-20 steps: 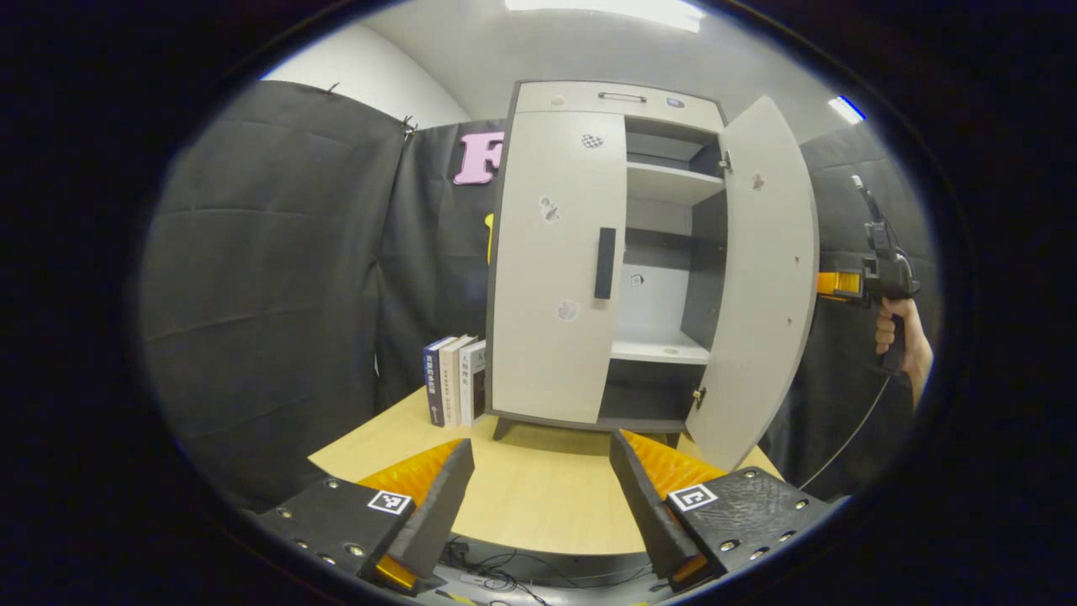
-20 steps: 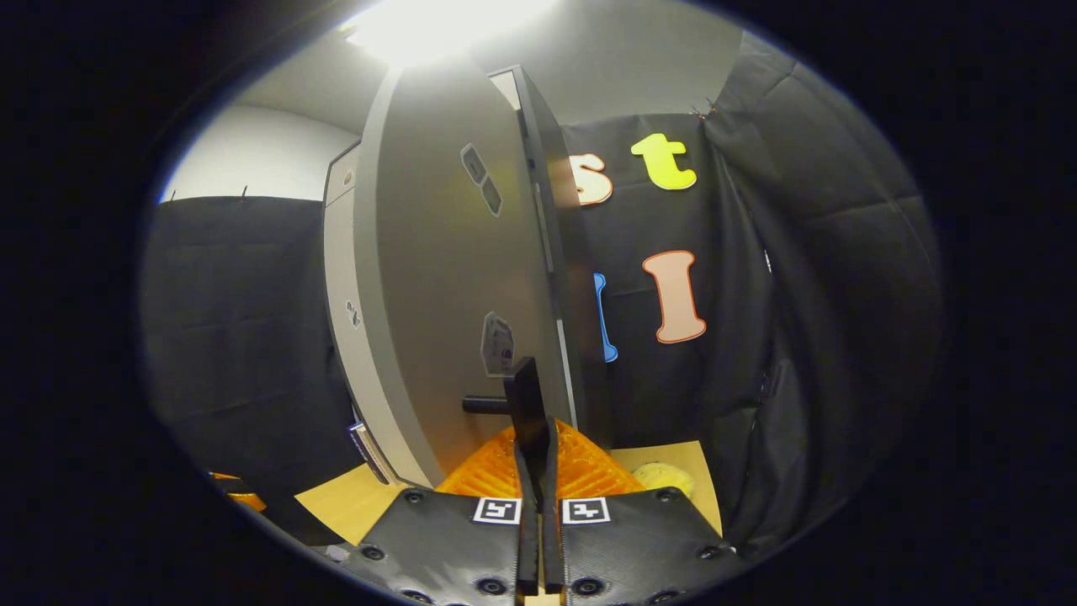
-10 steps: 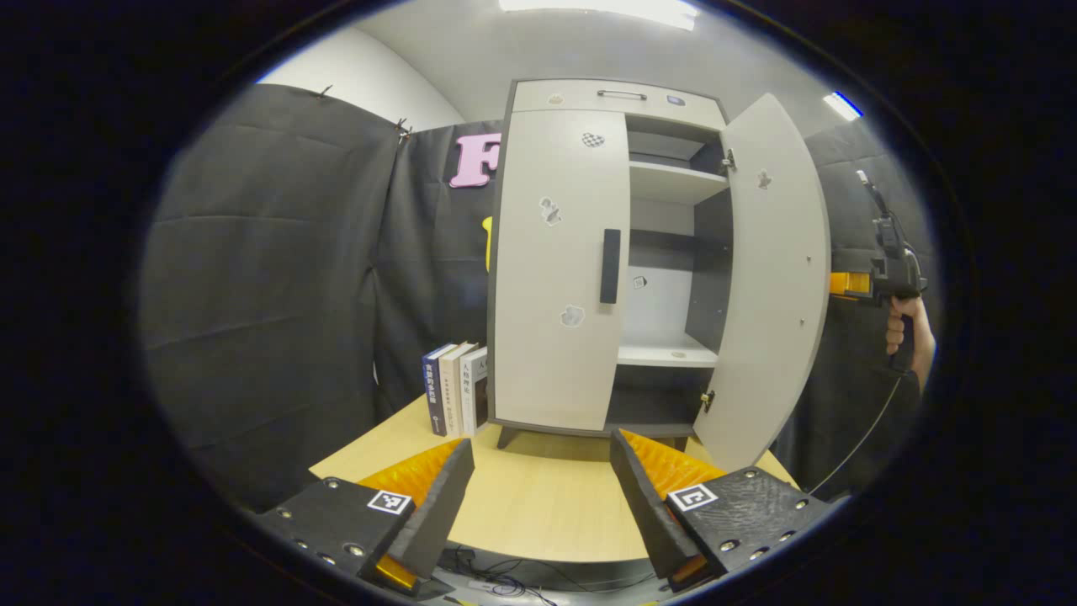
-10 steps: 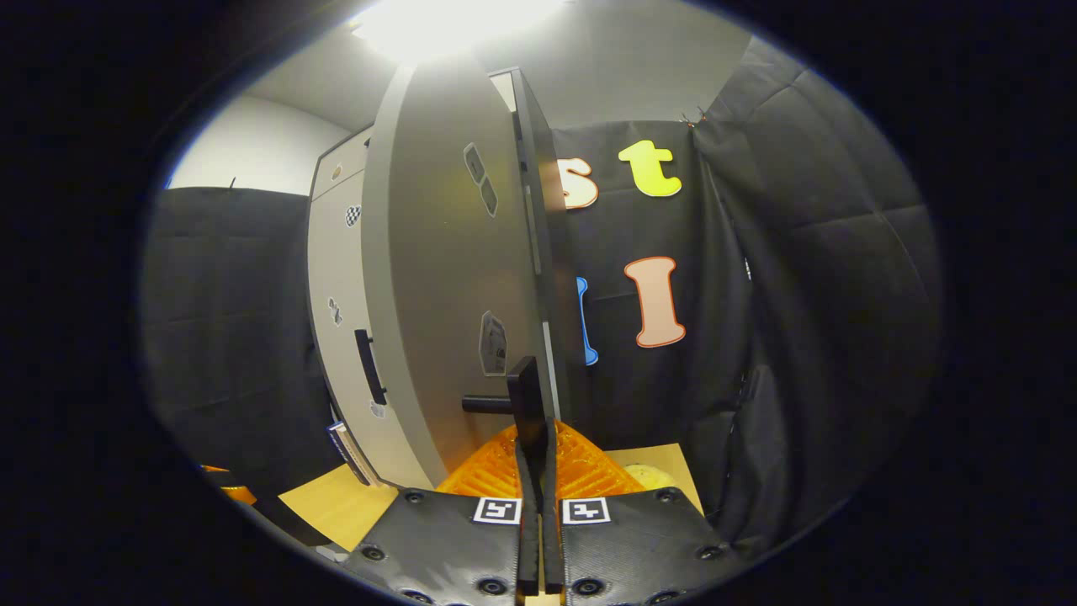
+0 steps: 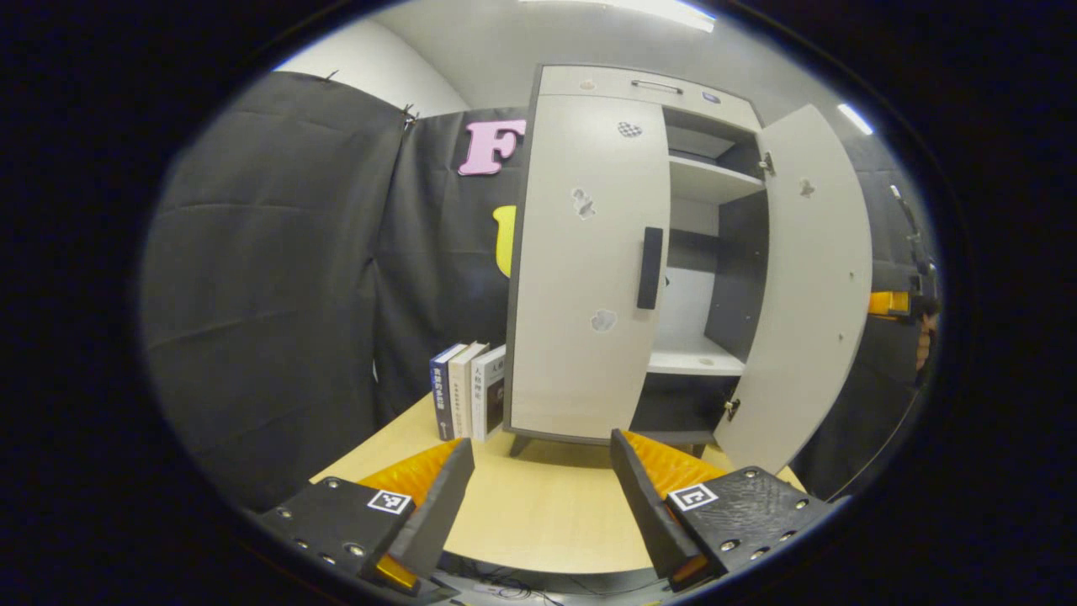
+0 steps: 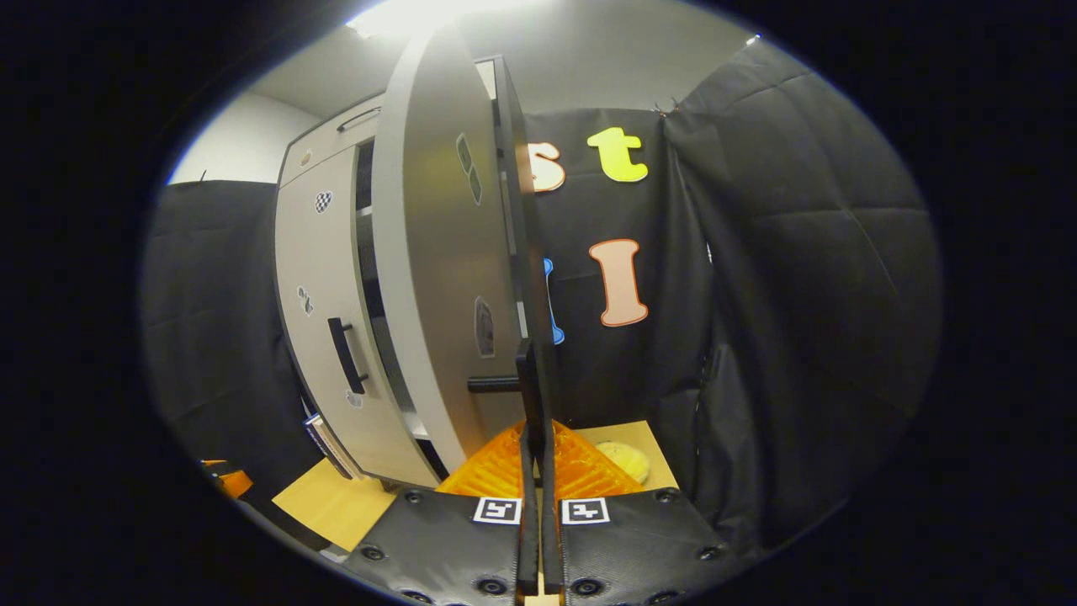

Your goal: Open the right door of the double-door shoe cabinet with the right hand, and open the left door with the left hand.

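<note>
- So the shoe cabinet (image 5: 589, 252) stood on a light wooden table (image 5: 538, 513), with three books (image 5: 469, 391) upright just beside its left side and black cloth hung all around.
- Nothing sat between our left gripper (image 5: 543, 497) and the left door (image 5: 585, 269); just bare tabletop in front of the cabinet's feet.
- In the right gripper view we spotted a yellow thing (image 6: 624, 459) on the table behind the open door, too hidden to tell what it was.
- The left gripper view gave us the cabinet front-on: the left door shut with its dark handle (image 5: 649, 268) near the inner edge, the shelves (image 5: 702, 181) exposed, a drawer (image 5: 644, 86) across the top, and the right door (image 5: 812, 286) swung wide open.
- At the far right edge of that view we could see the right gripper's body and a hand (image 5: 924, 345) poking out past the door's edge.
- The right gripper view showed the right door nearly edge-on, plus its outer face and the right door's handle (image 6: 528, 387).
- Our right gripper (image 6: 538, 438) had its fingers squeezed together on that handle, which stood straight up from between the tips.
- Our left gripper's fingers were spread wide with nothing in them, low over the table and well apart from the left door's handle, which was up and to the right of them.
</note>
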